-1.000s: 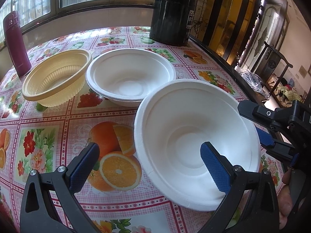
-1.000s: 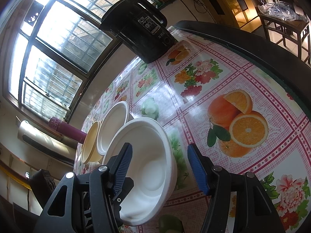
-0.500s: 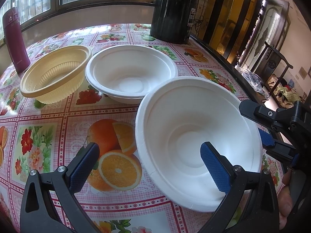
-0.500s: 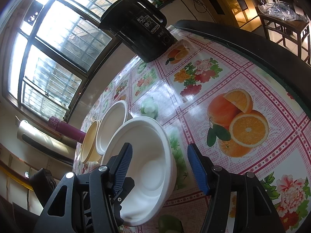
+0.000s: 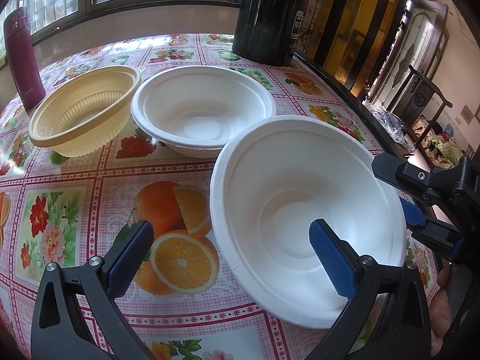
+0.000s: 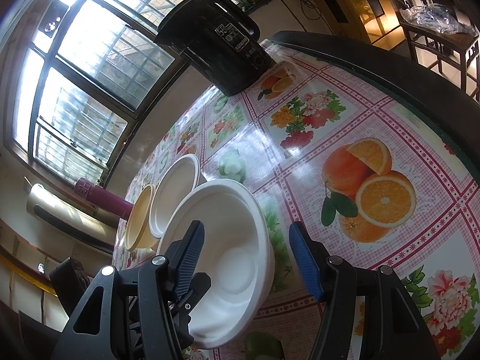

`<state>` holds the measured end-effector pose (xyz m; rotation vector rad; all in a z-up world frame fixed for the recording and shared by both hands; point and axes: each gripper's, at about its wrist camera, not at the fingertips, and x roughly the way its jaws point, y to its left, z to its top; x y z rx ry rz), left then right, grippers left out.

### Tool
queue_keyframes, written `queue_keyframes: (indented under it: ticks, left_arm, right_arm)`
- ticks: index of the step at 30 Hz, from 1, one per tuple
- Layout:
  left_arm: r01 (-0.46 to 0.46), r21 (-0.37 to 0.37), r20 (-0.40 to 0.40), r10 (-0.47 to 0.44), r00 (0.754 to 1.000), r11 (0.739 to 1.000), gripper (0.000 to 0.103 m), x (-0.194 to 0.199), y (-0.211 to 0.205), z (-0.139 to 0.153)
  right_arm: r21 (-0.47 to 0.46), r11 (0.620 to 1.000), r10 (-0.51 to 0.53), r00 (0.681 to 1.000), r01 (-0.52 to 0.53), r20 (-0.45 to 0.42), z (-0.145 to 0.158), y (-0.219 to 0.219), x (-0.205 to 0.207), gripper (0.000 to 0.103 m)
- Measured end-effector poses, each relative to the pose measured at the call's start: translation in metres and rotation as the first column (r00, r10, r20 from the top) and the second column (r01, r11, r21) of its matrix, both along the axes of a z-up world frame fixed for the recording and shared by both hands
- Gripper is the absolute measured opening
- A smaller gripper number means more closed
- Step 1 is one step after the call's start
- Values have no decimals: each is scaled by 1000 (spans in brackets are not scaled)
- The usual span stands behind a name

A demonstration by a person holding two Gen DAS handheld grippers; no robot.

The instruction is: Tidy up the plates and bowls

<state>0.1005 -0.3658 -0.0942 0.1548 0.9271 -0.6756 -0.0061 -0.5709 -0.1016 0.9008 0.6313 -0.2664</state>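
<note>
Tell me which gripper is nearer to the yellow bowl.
Left. The left gripper straddles the near white bowl's left rim, facing the yellow bowl across bare tablecloth. The right gripper straddles that bowl's opposite rim, farther away.

Right gripper open, straddling rim of near white bowl on fruit-patterned tablecloth. Behind it, second white bowl, then yellow bowl. Black appliance by window; maroon flask beyond bowls.
</note>
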Motion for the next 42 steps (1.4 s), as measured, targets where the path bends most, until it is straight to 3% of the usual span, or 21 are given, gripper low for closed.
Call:
queue_keyframes:
  ticks: [8, 15, 19, 21, 25, 28, 32, 38, 42]
  left_arm:
    - [-3, 21, -14, 4, 1000, 1000, 103, 4, -1, -5]
    - [-11, -18, -29, 10, 1000, 1000, 103, 7, 4, -2]
    - [-5, -33, -26, 4, 1000, 999, 97, 6, 5, 1]
    - [3, -30, -29, -3, 1000, 1000, 91, 6, 3, 0]
    - [11, -43, -50, -13, 999, 999, 64, 6, 3, -2]
    - [16, -45, -53, -19, 998, 999, 57, 6, 3, -2]
    - [46, -63, -70, -51, 996, 997, 33, 4, 0, -1]
    - [64, -69, -72, -69, 995, 996, 21, 2, -4, -1]
    - [74, -65, -64, -79, 995, 995, 21, 1, -5, 0]
  right_arm:
    - [-8, 1000, 4, 1000, -4, 3, 2, 1, 1, 57]
    - [-35, 999, 0, 1000, 1, 3, 4, 2, 1, 43]
    - [-55, 998, -7, 1000, 7, 1, 6, 2, 0, 34]
    - [-60, 998, -10, 1000, 10, -1, 6, 2, 0, 32]
    - [-72, 997, -14, 1000, 13, -11, 5, 2, 1, 26]
    - [-80, 997, -12, 1000, 10, -23, 4, 2, 2, 20]
    - [-99, 995, -17, 998, 11, -57, 1, 3, 4, 11]
    - [-127, 992, -12, 998, 5, -58, 2, 7, 5, 10]
    - [-126, 992, -15, 999, 8, -49, 2, 6, 4, 10]
